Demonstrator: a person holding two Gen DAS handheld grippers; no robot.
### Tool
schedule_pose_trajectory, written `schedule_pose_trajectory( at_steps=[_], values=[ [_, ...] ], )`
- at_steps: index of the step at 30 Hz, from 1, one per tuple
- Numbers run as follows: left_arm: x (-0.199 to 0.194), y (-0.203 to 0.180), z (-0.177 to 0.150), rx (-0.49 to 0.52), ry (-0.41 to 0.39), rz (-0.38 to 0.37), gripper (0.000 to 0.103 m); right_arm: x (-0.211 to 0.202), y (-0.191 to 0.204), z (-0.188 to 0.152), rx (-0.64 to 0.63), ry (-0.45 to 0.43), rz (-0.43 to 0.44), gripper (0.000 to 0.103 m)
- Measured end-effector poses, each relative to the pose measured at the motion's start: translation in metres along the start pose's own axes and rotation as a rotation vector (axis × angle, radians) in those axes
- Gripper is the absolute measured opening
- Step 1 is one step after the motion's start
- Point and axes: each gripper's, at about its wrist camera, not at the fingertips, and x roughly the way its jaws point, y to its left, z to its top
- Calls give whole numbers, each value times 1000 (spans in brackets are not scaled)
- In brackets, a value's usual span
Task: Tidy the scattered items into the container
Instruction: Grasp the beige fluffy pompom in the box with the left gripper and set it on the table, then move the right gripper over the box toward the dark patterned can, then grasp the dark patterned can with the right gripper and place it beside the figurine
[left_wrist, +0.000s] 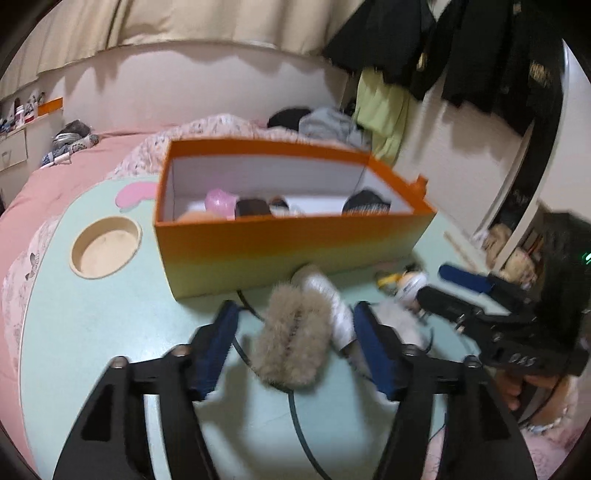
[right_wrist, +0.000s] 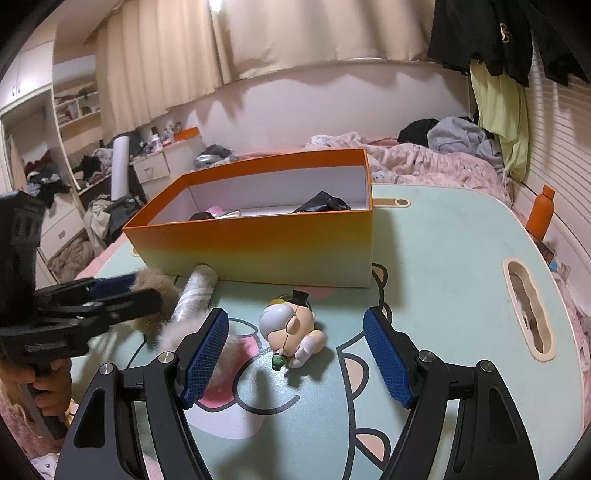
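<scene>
I am working the pick-up step of the tidying task on the pale green table (right_wrist: 443, 258), with the orange box (right_wrist: 258, 243) standing toward its far edge and already holding a pink object (left_wrist: 221, 202) and some dark items. My left gripper (left_wrist: 295, 321) is standing with its jaws apart, straddling the furry slipper (left_wrist: 291, 332), which is lying on the table just in front of the box's near wall; the blue pads are flanking the fur on either side, and I judge that they are not yet pressing it. My right gripper (right_wrist: 295, 354) is hanging with its jaws wide and nothing between the pads, facing the small figurine (right_wrist: 291, 328) that is lying on its side nearer the table's near edge, apart from the box. A whitish second slipper (right_wrist: 195, 295) is resting with its far end against the box's near wall. In my judgement the next move is calling for the left jaws to close squarely on the slipper, then a lift clearing the box rim before release inside; soft fur may be slipping under a shallow grip.
</scene>
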Motion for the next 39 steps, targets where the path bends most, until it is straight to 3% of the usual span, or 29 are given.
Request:
schedule_pose_trajectory(
  at_steps=[6, 10, 20, 25, 26, 28, 32, 35, 39],
  values=[
    [-33, 23, 1, -49, -153, 52, 67, -2, 2, 0, -9, -4, -5, 76],
    [-46, 42, 4, -110, -173, 57, 67, -1, 6, 1, -29, -3, -11, 76],
    [-36, 36, -1, -85, -113, 84, 67, -3, 17, 9, -89, -5, -4, 76],
    [-34, 30, -3, -69, -90, 86, 67, -9, 26, 46, -118, -30, 55, 74],
    [-34, 29, -4, -65, -90, 84, 67, -8, 29, 58, -130, -31, 67, 69],
    [-34, 27, -6, -59, -92, 81, 67, 3, 33, 84, -139, 15, 110, 59],
    [-34, 24, -7, -51, -90, 75, 67, 50, 41, 119, -111, 203, 238, 50],
    [-34, 24, -8, -52, -88, 76, 67, 84, 56, 125, -106, 325, 282, 38],
    [-33, 24, -8, -58, -84, 67, 67, 118, 70, 123, -82, 413, 275, 36]
  ],
)
